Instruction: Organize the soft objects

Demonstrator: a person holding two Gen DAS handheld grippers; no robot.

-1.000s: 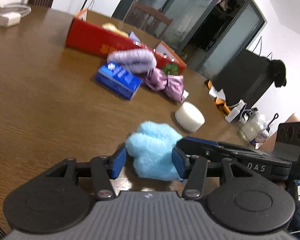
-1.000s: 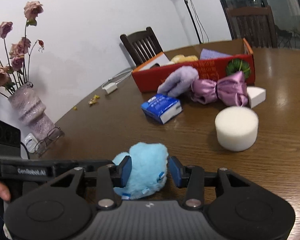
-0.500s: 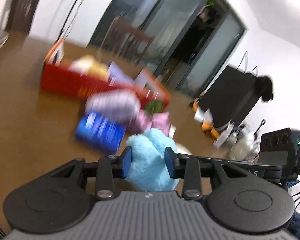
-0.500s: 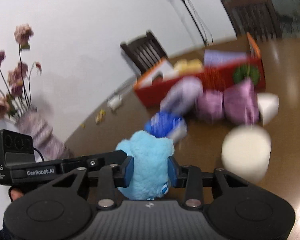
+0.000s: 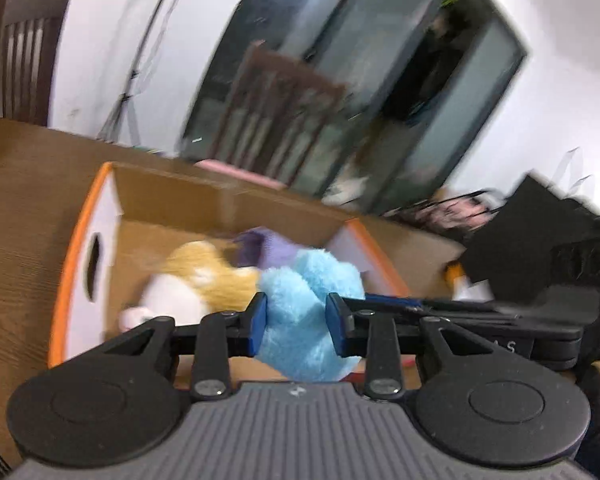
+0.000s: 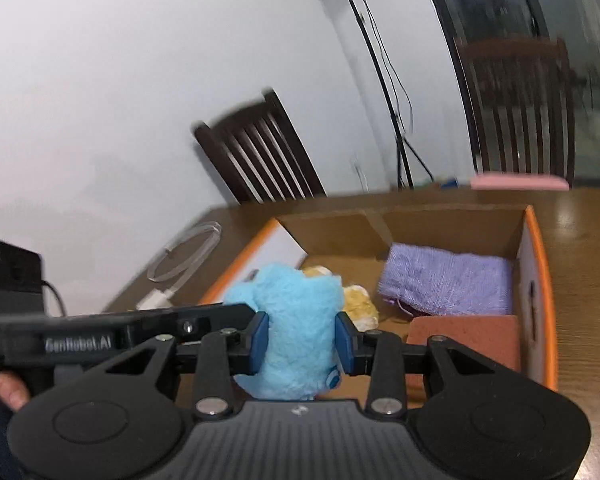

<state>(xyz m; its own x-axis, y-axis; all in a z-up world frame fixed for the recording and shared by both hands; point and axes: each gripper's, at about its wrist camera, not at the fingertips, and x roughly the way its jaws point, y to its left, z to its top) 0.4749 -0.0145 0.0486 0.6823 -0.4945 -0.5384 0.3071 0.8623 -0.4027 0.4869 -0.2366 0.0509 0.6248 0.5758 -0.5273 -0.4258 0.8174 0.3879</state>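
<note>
Plush toy (image 6: 296, 320) above box (image 6: 540, 264) — towel (image 6: 448, 284) inside, right.

Blue plush toy (image 5: 308, 312) (image 6: 300, 320): fluffy, squeezed at both sides, held above open cardboard box (image 6: 534, 264) containing yellow plush (image 6: 358, 304) and lilac pouch (image 6: 444, 284).

The box (image 6: 536, 280) is open on top; a purple cloth (image 6: 448, 284) fills its 2 o'clock corner, a yellow toy (image 6: 358, 300) at 12, bare floor between.
</note>
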